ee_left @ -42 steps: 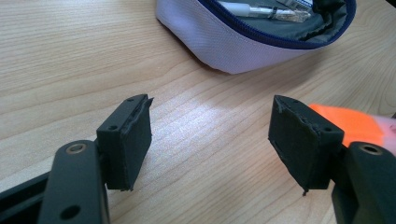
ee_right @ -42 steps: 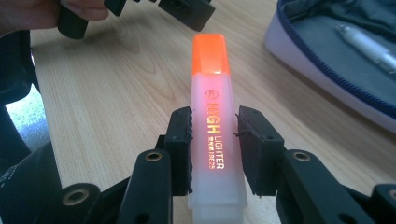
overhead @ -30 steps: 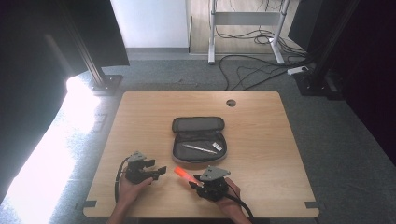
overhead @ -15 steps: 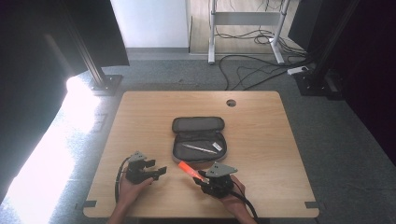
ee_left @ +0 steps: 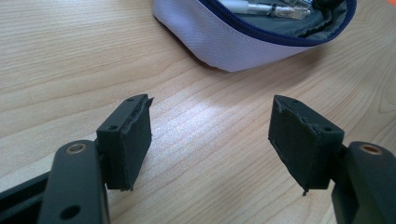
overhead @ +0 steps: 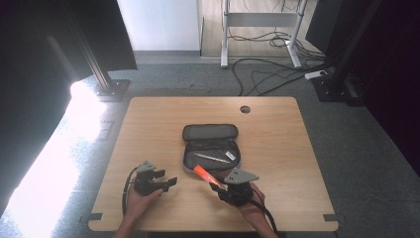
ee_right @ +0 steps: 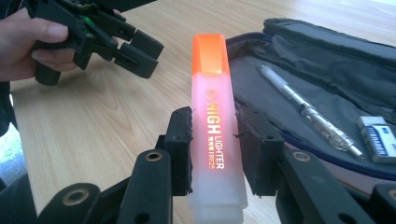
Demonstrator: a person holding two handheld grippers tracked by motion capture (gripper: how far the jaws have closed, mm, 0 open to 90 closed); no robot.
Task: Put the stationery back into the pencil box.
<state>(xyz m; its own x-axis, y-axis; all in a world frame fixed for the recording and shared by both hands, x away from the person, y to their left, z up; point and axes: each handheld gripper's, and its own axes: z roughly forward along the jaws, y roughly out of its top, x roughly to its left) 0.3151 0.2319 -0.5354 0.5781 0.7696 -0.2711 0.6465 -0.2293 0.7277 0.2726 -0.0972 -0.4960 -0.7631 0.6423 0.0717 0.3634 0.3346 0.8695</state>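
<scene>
The right gripper (ee_right: pixel 212 154) holds an orange highlighter (ee_right: pixel 214 135) across its barrel, pads pressed on both sides, orange cap pointing away from the hand; in the high view the highlighter (overhead: pixel 203 174) hangs just above the near rim of the open pencil case (overhead: pixel 210 148), which lies mid-table with its lid folded back. The left gripper (overhead: pixel 166 183) rests near the table's front edge, jaws wide apart with nothing between them; its own view shows bare wood between the pads and the case's pale outer wall (ee_left: pixel 233 42) ahead.

The step in hand looks like laying the highlighter into the case; it would go best carried over the rim, turned to lie alongside the mechanical pencil (ee_right: pixel 308 109) rather than across it, clear of the eraser (ee_right: pixel 378 140); lower it until it rests on the lining, then let the jaws part; the free gripper could steady the case wall if the soft fabric shifts.
</scene>
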